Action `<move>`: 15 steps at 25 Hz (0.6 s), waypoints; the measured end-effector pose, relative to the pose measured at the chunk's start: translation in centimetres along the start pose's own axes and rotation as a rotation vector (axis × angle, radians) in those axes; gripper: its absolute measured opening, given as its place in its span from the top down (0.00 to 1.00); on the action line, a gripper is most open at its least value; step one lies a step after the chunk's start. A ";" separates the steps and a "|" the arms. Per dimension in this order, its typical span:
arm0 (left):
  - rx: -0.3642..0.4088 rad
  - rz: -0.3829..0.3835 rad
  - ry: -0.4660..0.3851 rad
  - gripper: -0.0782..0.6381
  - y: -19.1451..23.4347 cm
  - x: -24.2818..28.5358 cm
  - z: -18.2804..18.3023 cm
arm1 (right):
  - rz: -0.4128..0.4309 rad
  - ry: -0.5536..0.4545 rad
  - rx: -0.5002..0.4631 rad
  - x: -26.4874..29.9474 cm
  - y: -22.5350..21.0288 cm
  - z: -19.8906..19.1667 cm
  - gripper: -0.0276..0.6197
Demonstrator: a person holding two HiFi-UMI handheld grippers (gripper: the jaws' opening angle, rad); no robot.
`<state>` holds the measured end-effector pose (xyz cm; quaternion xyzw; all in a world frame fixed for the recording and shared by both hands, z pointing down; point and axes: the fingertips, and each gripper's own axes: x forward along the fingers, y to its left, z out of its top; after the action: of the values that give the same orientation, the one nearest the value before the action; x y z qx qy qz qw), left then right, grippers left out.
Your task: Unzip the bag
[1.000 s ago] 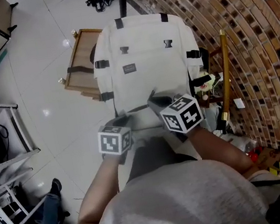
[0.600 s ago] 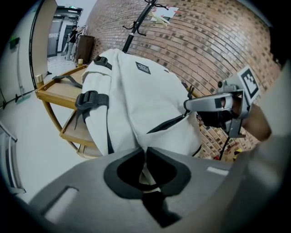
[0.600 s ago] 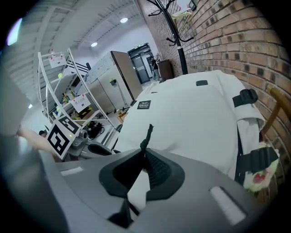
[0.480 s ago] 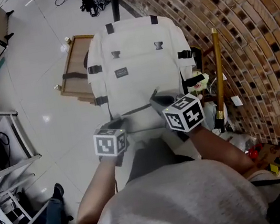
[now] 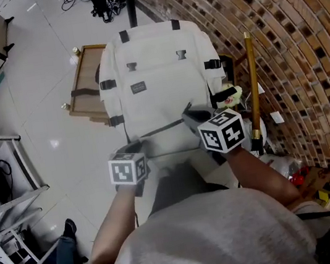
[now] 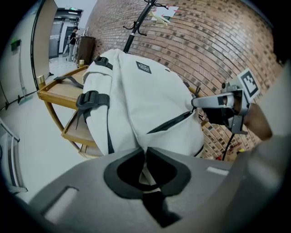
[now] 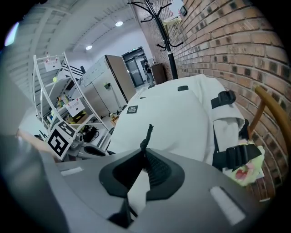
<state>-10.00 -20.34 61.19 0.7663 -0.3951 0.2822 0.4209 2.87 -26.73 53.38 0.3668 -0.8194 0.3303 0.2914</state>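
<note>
Two grips held: the left gripper (image 6: 145, 154) pinched the bag (image 6: 136, 100) by its fabric, probably steadying it while the right gripper (image 7: 144, 154) clamped the zipper pull (image 7: 146, 135).

White backpack (image 5: 159, 79) stands upright beside brick wall (image 5: 285, 26), dark zipper (image 5: 164, 126) crossing its front.

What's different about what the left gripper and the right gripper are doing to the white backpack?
The left gripper pinches a fold of the backpack's white fabric; the right gripper pinches the black zipper pull. The left gripper sits near the dark zipper line's left end, the right gripper at its right end. Both have jaws shut on the same backpack.
</note>
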 end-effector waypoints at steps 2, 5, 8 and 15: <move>-0.003 0.004 0.000 0.86 0.0 0.0 0.0 | -0.011 -0.007 0.009 -0.4 -0.5 0.1 0.93; -0.003 0.006 0.005 0.86 0.1 0.0 0.0 | -0.027 -0.018 0.024 -0.9 -1.2 0.1 0.93; -0.001 0.009 0.012 0.86 0.2 0.2 0.0 | -0.044 -0.029 0.039 -1.4 -2.1 0.2 0.93; -0.005 0.013 0.017 0.86 0.5 0.6 -0.2 | -0.083 -0.050 0.076 -2.5 -4.0 0.2 0.93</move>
<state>-10.09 -20.54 61.91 0.7601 -0.3971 0.2903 0.4245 7.42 -27.89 52.73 0.4197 -0.7973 0.3395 0.2701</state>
